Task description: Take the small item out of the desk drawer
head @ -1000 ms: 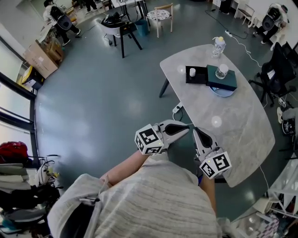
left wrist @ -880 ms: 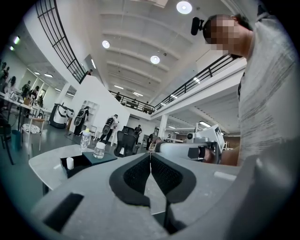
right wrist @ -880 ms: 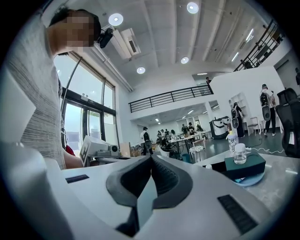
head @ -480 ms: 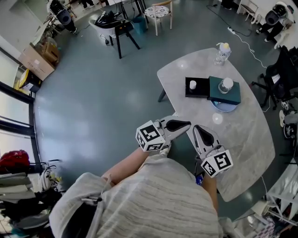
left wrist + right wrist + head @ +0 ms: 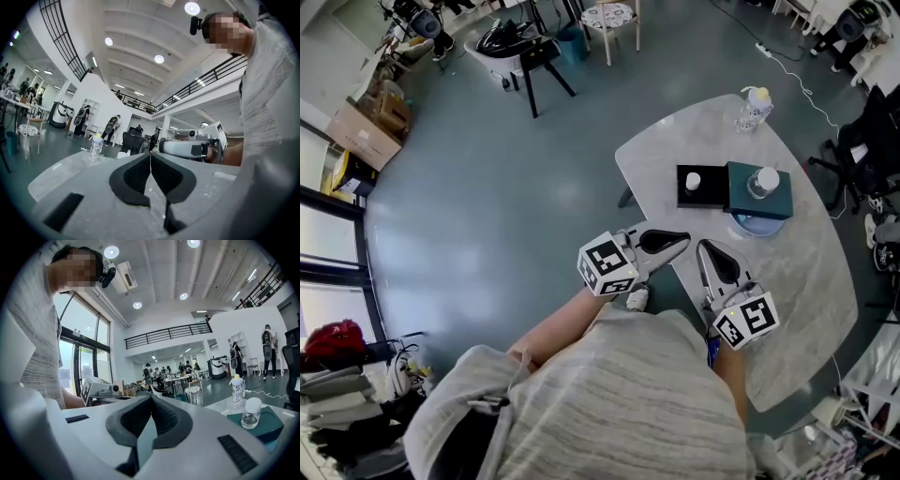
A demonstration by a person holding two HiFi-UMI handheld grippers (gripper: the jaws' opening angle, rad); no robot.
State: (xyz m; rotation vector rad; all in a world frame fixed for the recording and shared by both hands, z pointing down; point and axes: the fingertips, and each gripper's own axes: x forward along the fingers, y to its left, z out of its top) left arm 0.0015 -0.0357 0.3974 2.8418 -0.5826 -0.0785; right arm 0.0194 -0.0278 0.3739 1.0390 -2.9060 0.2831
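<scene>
A black drawer tray (image 5: pixel 694 187) stands pulled out to the left of a teal box (image 5: pixel 758 191) on the grey marble table (image 5: pixel 787 281). A small white item (image 5: pixel 693 181) sits inside the drawer. My left gripper (image 5: pixel 680 242) is shut and empty, held over the table's near left edge, well short of the drawer. My right gripper (image 5: pixel 705 247) is beside it, also shut with nothing in it. In the left gripper view the pads (image 5: pixel 140 173) touch. The right gripper view shows its own gripper (image 5: pixel 150 397) closed, with the teal box (image 5: pixel 258 423) ahead at the right.
A clear glass jar (image 5: pixel 764 181) stands on the teal box, which rests on a pale blue plate (image 5: pixel 757 225). A water bottle (image 5: pixel 754 108) stands at the table's far end. Beyond the table are a chair (image 5: pixel 607 17), a dark stool (image 5: pixel 539 58) and people.
The view has shifted, and the table and drawer sit slightly lower and nearer in the head view. Both grippers have stayed shut, side by side, edging a little toward the table.
</scene>
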